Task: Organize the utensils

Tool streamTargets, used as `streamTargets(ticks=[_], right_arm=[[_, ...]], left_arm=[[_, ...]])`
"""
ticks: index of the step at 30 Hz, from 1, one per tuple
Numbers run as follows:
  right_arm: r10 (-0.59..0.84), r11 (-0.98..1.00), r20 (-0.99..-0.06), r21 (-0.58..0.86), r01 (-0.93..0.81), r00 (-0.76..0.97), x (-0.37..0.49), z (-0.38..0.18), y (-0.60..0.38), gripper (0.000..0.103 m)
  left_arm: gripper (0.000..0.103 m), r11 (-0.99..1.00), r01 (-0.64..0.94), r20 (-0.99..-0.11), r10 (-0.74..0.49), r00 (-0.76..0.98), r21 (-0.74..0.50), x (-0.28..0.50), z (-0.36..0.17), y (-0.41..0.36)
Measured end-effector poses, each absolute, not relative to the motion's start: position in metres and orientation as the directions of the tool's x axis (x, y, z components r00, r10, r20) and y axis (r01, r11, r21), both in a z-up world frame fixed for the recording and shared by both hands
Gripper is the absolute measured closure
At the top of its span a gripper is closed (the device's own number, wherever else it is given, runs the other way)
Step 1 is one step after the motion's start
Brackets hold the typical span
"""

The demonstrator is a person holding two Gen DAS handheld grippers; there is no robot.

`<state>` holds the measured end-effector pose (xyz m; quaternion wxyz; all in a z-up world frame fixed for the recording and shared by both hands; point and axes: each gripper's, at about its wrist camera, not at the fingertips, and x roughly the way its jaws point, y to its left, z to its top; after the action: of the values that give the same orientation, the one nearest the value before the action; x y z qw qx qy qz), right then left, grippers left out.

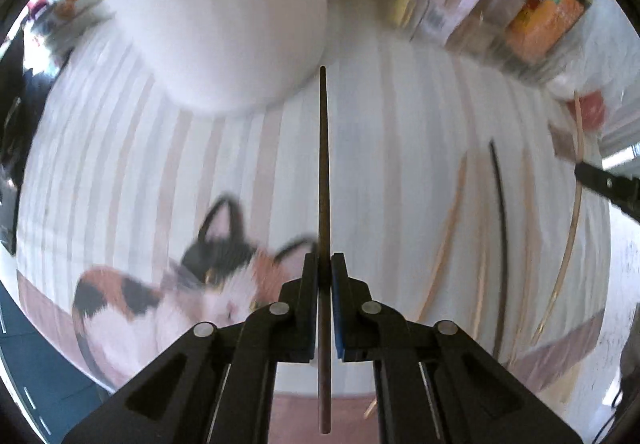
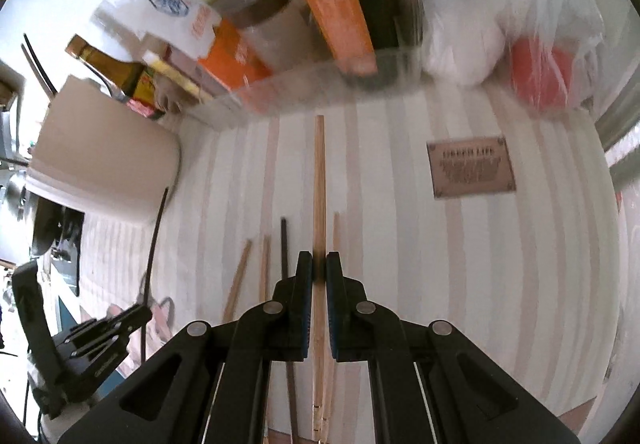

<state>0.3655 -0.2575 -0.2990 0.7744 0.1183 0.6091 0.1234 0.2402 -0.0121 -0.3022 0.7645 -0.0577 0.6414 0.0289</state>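
My left gripper (image 1: 325, 264) is shut on a dark brown chopstick (image 1: 323, 164) that points ahead toward a white utensil holder (image 1: 236, 12). My right gripper (image 2: 319, 264) is shut on a light wooden chopstick (image 2: 319, 172) held above the striped cloth. Several more chopsticks lie on the cloth below it: light wooden ones (image 2: 238, 280) and a black one (image 2: 284, 244). In the left wrist view a black chopstick (image 1: 500, 212) and light ones (image 1: 444, 244) lie to the right. The left gripper (image 2: 132, 318) with its dark chopstick (image 2: 154, 240) shows in the right wrist view, beside the holder (image 2: 104, 148).
A clear bin (image 2: 320, 84) of bottles, jars and boxes stands at the back of the cloth. Plastic bags (image 2: 540, 44) sit at the back right. A brown label (image 2: 471, 168) is on the cloth. A cat print (image 1: 192, 284) covers the cloth's near left.
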Motion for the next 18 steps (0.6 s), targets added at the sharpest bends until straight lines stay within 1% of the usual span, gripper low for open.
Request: streamTargets(ticks=[2,5,8,10,11,13,14,17,18], right_arm=[[0.325,0.945,-0.921,0.326,-0.031,0.214,0.361,-0.308,-0.257,0.096],[0.312,0.949,-0.929,0.315,-0.014,0.198,0.359,-0.318,-0.257,0.096],[0.297,0.954,-0.936,0.3,-0.011,0.188,0.358,-0.322,-0.258,0.096],[0.284,0.958,-0.942,0.287,-0.01,0.179,0.36,-0.323,-0.257,0.096],[0.279,0.959,-0.944,0.283,-0.005,0.176,0.36,-0.324,-0.258,0.096],[0.272,0.961,-0.949,0.275,0.0,0.163,0.359,-0.326,-0.262,0.096],[0.267,0.963,-0.95,0.271,0.004,0.161,0.359,-0.327,-0.263,0.096],[0.258,0.965,-0.955,0.263,0.017,0.15,0.357,-0.329,-0.265,0.096],[0.255,0.965,-0.956,0.261,0.021,0.148,0.357,-0.33,-0.266,0.096]], left_arm=[[0.099,0.991,-0.116,-0.989,-0.047,0.141,-0.064,0.233,-0.316,-0.008],[0.098,0.99,-0.119,-0.994,-0.059,0.089,-0.069,0.246,-0.333,-0.001],[0.09,0.988,-0.125,-0.993,-0.082,0.091,-0.093,0.258,-0.34,-0.003],[0.08,0.987,-0.127,-0.992,-0.091,0.092,-0.102,0.27,-0.343,-0.007],[0.077,0.986,-0.125,-0.99,-0.097,0.098,-0.109,0.276,-0.343,-0.008],[0.065,0.987,-0.122,-0.99,-0.094,0.104,-0.107,0.282,-0.342,-0.009],[0.063,0.989,-0.112,-0.991,-0.082,0.104,-0.094,0.288,-0.343,-0.012],[0.064,0.998,-0.06,-0.994,-0.02,0.112,-0.027,0.3,-0.344,-0.026],[0.068,0.999,-0.046,-0.993,0.001,0.119,-0.004,0.304,-0.343,-0.029]])
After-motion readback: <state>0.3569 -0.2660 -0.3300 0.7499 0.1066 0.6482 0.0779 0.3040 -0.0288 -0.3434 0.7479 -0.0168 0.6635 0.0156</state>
